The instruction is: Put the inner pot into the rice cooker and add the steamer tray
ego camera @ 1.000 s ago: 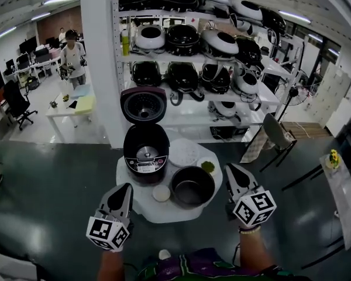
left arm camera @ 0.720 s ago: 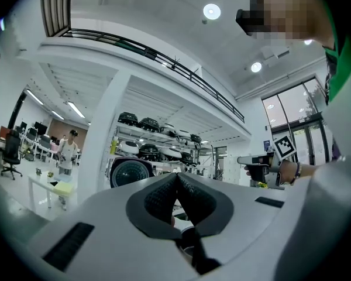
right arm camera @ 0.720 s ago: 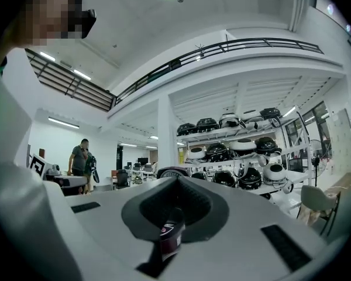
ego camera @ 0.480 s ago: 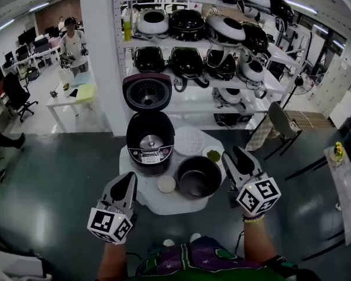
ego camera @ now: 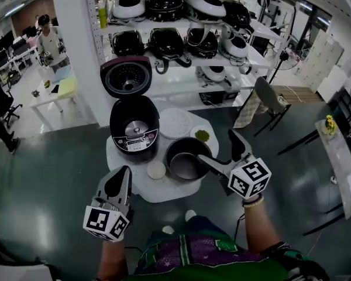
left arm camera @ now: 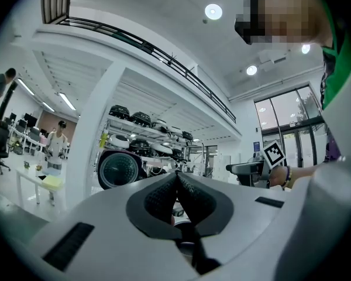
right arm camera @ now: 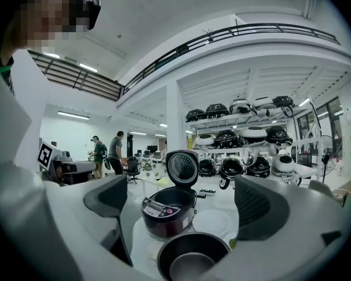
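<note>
At the left, the left gripper (ego camera: 123,173) hung off the near-left edge of the round white table (ego camera: 164,195), pointing roughly level toward the shelves (ego camera: 181,34) of rice cookers; in the left gripper view its two dark pads (left arm camera: 164,195) met tip to tip with nothing between them. Just beyond it on the table lay a small white disc (ego camera: 156,170), close to the front of the rice cooker (ego camera: 134,130). The cooker stood at the table's far-left side with its lid (ego camera: 126,76) raised upright and its cavity bare. To the cooker's right, at the back of the table, lay the white steamer tray (ego camera: 175,122), flat and untouched. In front of the tray, right beside the cooker, stood the dark inner pot (ego camera: 186,160), upright on the table and not yet in the cooker. A small dish of something green (ego camera: 202,135) sat just past the pot's far-right side. Farthest right, the right gripper (ego camera: 216,144) was at the pot's right side, one jaw reaching over its near-right rim in the head view. Its jaws had just been opening and stood wide apart. In the right gripper view the inner pot (right arm camera: 193,259) sat low between them, with the rice cooker (right arm camera: 167,212) behind it, and neither pad pressed on the pot.
</note>
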